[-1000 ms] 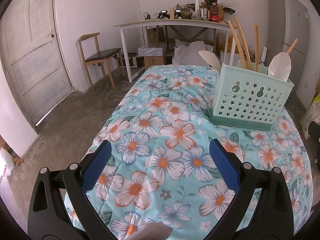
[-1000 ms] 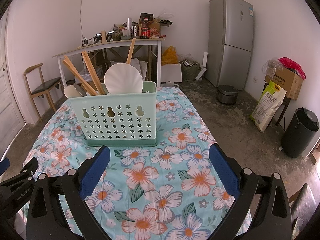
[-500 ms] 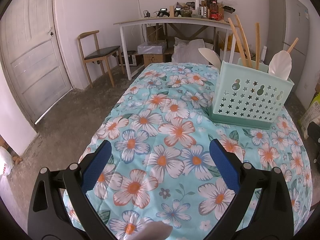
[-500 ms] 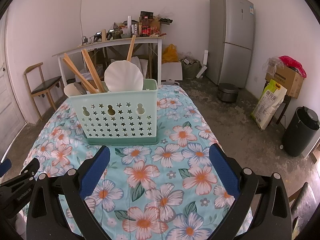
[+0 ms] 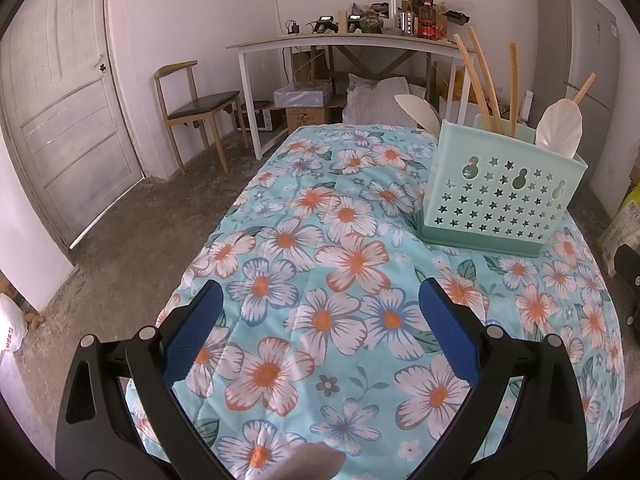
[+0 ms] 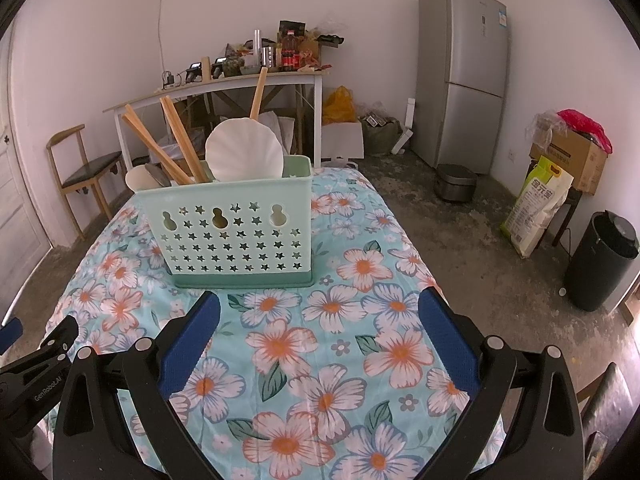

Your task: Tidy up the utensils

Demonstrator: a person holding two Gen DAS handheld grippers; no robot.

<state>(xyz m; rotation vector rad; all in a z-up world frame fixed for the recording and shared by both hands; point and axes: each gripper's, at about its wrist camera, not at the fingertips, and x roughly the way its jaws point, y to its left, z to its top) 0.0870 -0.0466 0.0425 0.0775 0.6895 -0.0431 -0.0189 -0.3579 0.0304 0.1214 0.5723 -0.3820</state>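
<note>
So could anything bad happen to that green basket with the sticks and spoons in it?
Maybe. The green basket stands on a soft flowered cloth, and its chopsticks and white spoon stick up tall and lean, so a bump could probably tip it. Both the left gripper and right gripper are open and empty; reaching in carelessly might knock the utensils.

Soft, even daylight fills the room in both wrist views, with no hard glare. The green utensil basket (image 6: 236,236) casts only a faint shadow on the floral tablecloth (image 6: 360,340). Fisheye distortion bows the door (image 5: 60,120) and the refrigerator (image 6: 464,76) near the frame edges, and black vignetting rounds the corners. A pale blurred shape (image 5: 304,462) sits out of focus at the bottom of the left view. Elsewhere focus is crisp.
</note>
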